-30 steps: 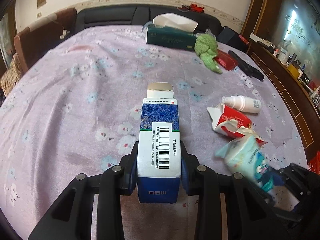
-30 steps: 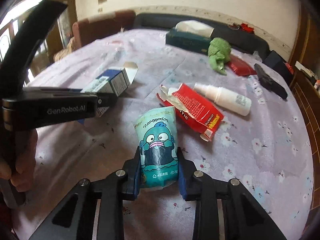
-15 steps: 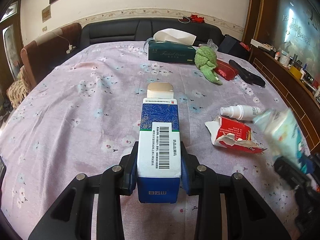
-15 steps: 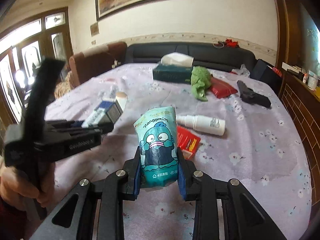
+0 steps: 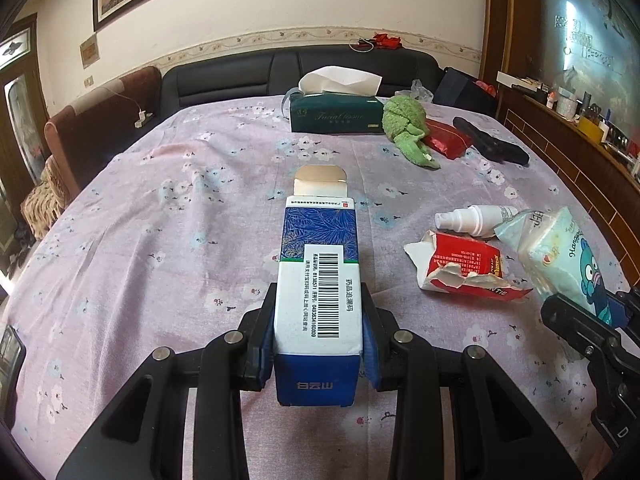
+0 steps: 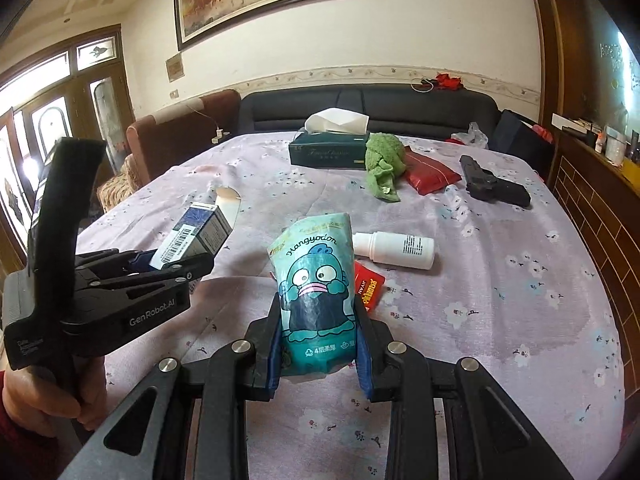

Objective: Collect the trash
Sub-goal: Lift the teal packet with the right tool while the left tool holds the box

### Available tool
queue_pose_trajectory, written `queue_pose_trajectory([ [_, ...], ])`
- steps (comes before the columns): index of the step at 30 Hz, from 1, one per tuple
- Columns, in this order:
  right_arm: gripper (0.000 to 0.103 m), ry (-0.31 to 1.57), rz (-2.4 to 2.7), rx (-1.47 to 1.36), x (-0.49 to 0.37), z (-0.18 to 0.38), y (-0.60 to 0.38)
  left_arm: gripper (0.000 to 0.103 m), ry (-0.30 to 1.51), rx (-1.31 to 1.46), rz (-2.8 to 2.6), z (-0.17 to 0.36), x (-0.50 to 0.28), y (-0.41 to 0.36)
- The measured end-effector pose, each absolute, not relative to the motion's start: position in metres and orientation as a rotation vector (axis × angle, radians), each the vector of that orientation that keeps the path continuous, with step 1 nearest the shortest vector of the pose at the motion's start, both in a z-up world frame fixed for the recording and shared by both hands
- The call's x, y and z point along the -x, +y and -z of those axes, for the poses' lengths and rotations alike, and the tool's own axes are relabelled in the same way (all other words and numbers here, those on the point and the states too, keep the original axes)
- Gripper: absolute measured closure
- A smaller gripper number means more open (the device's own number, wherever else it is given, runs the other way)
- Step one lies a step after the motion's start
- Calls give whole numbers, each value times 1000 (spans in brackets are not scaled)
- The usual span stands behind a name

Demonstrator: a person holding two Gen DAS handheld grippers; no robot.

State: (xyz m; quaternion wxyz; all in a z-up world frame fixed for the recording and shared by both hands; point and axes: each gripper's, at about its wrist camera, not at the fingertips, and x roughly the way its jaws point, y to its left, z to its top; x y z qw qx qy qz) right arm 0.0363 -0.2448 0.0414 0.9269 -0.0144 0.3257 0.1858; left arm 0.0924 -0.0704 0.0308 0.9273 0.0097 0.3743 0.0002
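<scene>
Left gripper [image 5: 318, 344] pinches one blue carton [image 5: 318, 280]; right gripper [image 6: 320, 344] pinches one tissue pack [image 6: 314, 292]; one torn red box [image 5: 460, 266] lies between them.

Two grippers lift trash above a floral tablecloth [image 6: 500, 264].
The right gripper [image 6: 318, 344], at bottom centre, clamps a teal tissue pack [image 6: 314, 280]; at left, the left gripper [image 6: 176, 262], with a hand [image 6: 44, 396] on its grip, clamps a blue-and-white box [image 6: 196, 240]. Behind the pack lie a red carton [image 6: 370, 292] and a white bottle [image 6: 396, 249]; farther back, a tissue box [image 6: 330, 152], a green cloth [image 6: 384, 168].
</scene>
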Motion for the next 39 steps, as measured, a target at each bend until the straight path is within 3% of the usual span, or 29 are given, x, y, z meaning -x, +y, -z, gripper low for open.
queue_pose_trajectory([
  [39,71,630,-341,-18,-34,-51,-258,70,732,-69,-11,-34,-88,-78],
])
